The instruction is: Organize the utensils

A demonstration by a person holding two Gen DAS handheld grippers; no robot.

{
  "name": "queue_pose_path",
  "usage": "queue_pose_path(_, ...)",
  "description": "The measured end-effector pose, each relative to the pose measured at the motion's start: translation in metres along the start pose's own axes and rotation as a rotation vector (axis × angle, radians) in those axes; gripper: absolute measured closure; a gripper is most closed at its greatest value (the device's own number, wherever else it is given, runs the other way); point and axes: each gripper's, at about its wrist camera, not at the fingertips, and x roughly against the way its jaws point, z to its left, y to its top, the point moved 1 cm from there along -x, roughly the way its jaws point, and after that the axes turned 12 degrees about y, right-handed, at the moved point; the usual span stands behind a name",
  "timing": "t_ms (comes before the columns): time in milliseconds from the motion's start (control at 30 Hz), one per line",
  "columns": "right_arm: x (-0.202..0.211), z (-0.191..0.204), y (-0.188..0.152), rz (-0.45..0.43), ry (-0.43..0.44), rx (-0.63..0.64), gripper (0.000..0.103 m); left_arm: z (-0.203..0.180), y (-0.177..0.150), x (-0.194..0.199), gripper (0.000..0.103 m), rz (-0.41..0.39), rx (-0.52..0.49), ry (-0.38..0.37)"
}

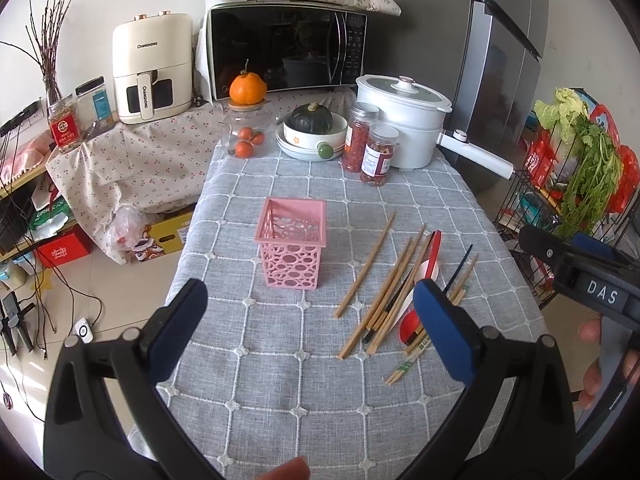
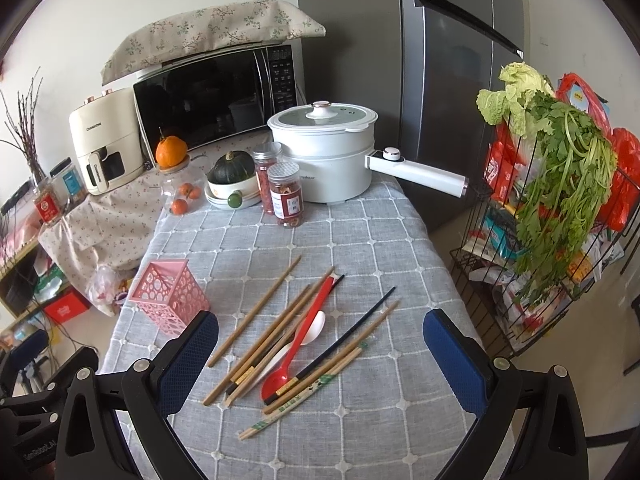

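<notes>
basket (image 1: 292, 249): pink, circle cutouts
counter (image 1: 280, 360): grey cloth, white grid
spoons (image 2: 298, 354): one red, one white
tongs (image 2: 320, 354): blue pads, black arms

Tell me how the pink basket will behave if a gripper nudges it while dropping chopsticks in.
The pink basket is probably light: its walls are thin, perforated plastic and it stands empty. It is taller than its base is wide, narrowing toward the bottom, so a push near the rim may tip it. On the woven tablecloth it would likely catch and topple rather than slide.
</notes>
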Motion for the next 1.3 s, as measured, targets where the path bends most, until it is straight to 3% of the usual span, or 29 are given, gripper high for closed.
queue_pose_path(200,-0.014,-0.002,-0.001,0.070,0.023,0.001,0.000,-0.007,0.002,-0.002,0.001,-0.019,-0.037,0.008)
queue_pose_path(367,-0.024,-0.015,0.003,0.109,0.027,-0.018,0.000,-0.016,0.008,-0.015,0.001,0.029,-0.078,-0.021)
queue_pose_path(533,-0.046,-0.053,0.009,0.174,0.007,-0.130,0.000,-0.038,0.023,-0.038,0.004,0.086,-0.176,-0.046)
queue_pose_path(700,-0.076,-0.093,0.011,0.243,-0.029,-0.195,0.000,-0.070,0.035,-0.074,0.006,0.225,-0.219,-0.184)
queue_pose_path(833,-0.099,-0.119,0.002,0.306,-0.017,-0.261,0.000,-0.103,0.041,-0.107,0.024,0.282,-0.265,-0.222)
queue_pose_path(1067,-0.124,-0.147,-0.012,0.365,0.066,-0.377,0.009,-0.142,0.043,-0.182,0.063,0.413,-0.320,-0.193)
queue_pose_path(1133,-0.129,-0.154,-0.016,0.379,0.073,-0.405,0.015,-0.149,0.043,-0.200,0.067,0.432,-0.330,-0.186)
queue_pose_path(1300,-0.140,-0.161,-0.021,0.412,0.076,-0.417,0.018,-0.164,0.044,-0.227,0.069,0.446,-0.353,-0.184)
